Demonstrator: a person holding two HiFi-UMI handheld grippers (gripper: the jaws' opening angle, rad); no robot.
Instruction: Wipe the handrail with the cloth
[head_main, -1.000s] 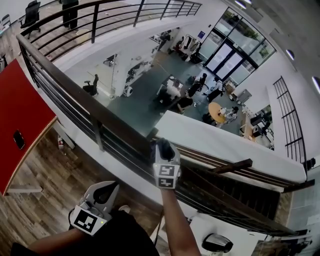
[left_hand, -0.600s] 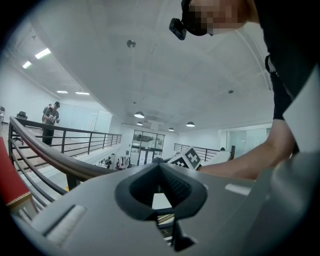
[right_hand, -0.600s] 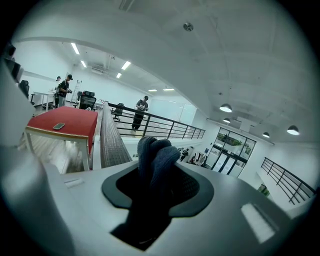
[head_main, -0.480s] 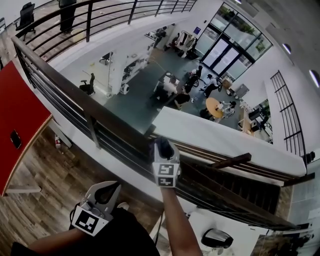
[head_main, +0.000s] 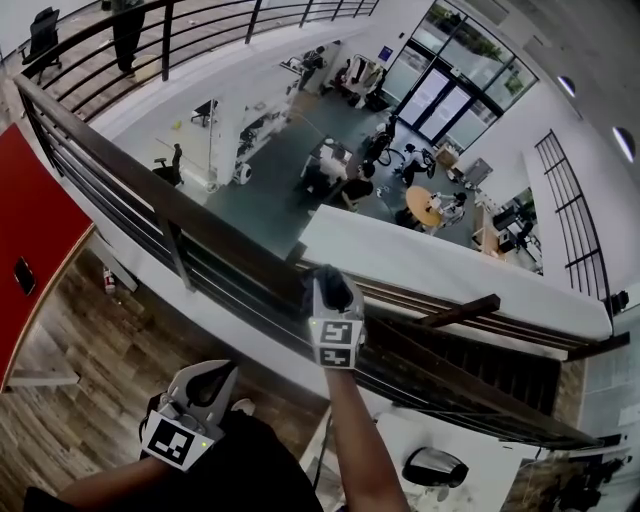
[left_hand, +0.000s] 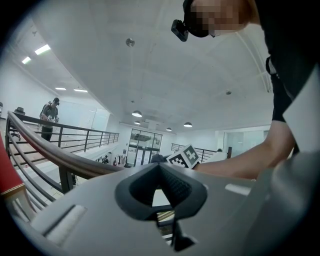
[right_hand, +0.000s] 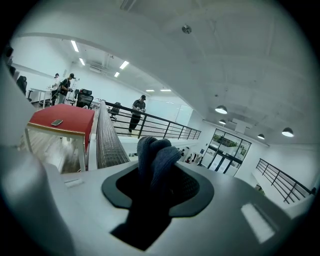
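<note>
A dark brown handrail (head_main: 180, 215) runs diagonally from upper left to lower right over an open atrium. My right gripper (head_main: 332, 288) rests on top of the rail, shut on a dark blue-grey cloth (head_main: 336, 282) that lies against the wood. In the right gripper view the bunched cloth (right_hand: 154, 152) sticks up between the jaws of the right gripper (right_hand: 155, 172), and the handrail (right_hand: 107, 145) stretches away to the left of it. My left gripper (head_main: 207, 382) hangs low near the person's body, apart from the rail. The left gripper (left_hand: 160, 167) is shut with nothing in it.
A red table (head_main: 30, 230) with a phone (head_main: 22, 275) on it stands at the left on the wooden floor. A railing post (head_main: 178, 262) stands left of my right gripper. Beyond the rail is a drop to a lower floor with people and desks. A person (head_main: 125, 30) stands on the far balcony.
My right gripper and the cloth have slid a little to the right along the rail, away from the post. The left gripper has stayed low in about the same place.
</note>
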